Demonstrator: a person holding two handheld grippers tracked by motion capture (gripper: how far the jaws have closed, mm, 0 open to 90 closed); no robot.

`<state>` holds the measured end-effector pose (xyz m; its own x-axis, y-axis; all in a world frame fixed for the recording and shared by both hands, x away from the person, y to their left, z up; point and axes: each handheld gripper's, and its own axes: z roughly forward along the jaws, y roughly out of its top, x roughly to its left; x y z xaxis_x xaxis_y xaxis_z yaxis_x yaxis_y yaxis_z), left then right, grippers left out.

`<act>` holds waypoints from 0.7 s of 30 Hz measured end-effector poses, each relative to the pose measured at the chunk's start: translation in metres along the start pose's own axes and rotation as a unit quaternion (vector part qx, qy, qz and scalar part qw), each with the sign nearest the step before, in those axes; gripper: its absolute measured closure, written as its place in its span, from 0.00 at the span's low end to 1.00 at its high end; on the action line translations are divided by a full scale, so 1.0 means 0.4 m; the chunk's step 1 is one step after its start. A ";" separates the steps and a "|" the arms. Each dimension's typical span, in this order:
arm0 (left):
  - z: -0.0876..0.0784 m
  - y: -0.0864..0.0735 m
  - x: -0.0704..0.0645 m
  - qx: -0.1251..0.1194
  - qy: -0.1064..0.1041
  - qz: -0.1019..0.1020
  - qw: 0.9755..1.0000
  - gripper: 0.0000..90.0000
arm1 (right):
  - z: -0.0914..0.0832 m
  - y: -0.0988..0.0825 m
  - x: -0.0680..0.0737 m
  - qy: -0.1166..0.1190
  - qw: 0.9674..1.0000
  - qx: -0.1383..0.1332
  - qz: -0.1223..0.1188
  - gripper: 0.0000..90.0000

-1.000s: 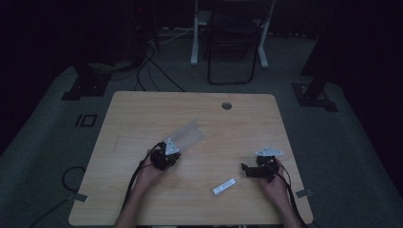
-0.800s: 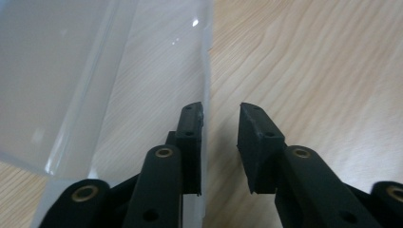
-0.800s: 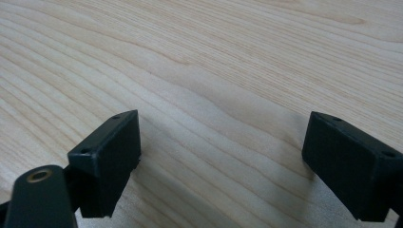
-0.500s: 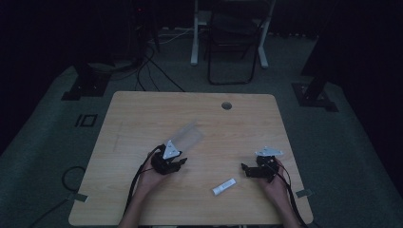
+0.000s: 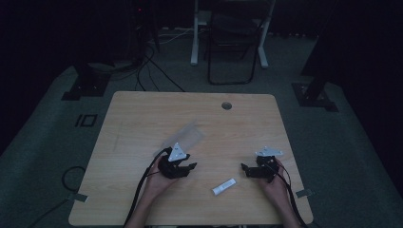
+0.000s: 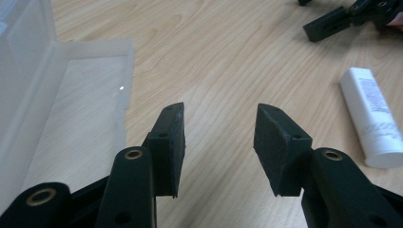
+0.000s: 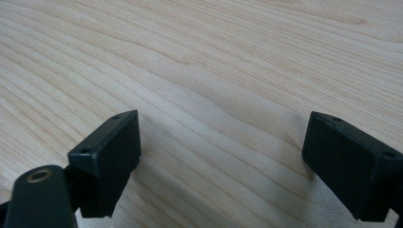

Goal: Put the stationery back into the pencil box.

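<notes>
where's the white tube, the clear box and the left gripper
white tube (image 6: 371,116): left gripper view, middle of its body
clear box (image 6: 71,109): left gripper view, its floor
left gripper (image 6: 219,142): left gripper view, midway between its fingertips

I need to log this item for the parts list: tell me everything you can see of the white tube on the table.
The white tube is a small, slim cylinder of what looks like plastic, with fine printed text along its side, too small to read. It lies flat on the wooden table, angled diagonally, near the front edge between the left gripper and the right gripper. Neither gripper touches it; it rests on the bare wood alone, apart from the clear plastic case.
</notes>
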<state>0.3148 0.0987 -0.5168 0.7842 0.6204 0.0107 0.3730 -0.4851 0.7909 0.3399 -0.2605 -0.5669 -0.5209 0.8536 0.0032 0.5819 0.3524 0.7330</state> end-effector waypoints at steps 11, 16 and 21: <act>0.010 0.020 -0.037 -0.004 -0.011 -0.003 1.000 0.60 | 0.000 0.000 0.000 0.000 1.000 0.000 0.000 0.14; 0.019 0.032 -0.054 -0.011 -0.012 0.002 1.000 0.60 | 0.000 0.000 0.000 0.000 1.000 0.000 0.000 0.14; 0.026 0.044 -0.068 -0.015 -0.013 0.002 1.000 0.60 | 0.000 0.000 0.000 0.000 1.000 0.000 0.000 0.14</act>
<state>0.3053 0.0667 -0.5096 0.7986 0.6019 -0.0007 0.3545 -0.4694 0.8087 0.3399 -0.2605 -0.5669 -0.5207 0.8537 0.0031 0.5818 0.3522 0.7331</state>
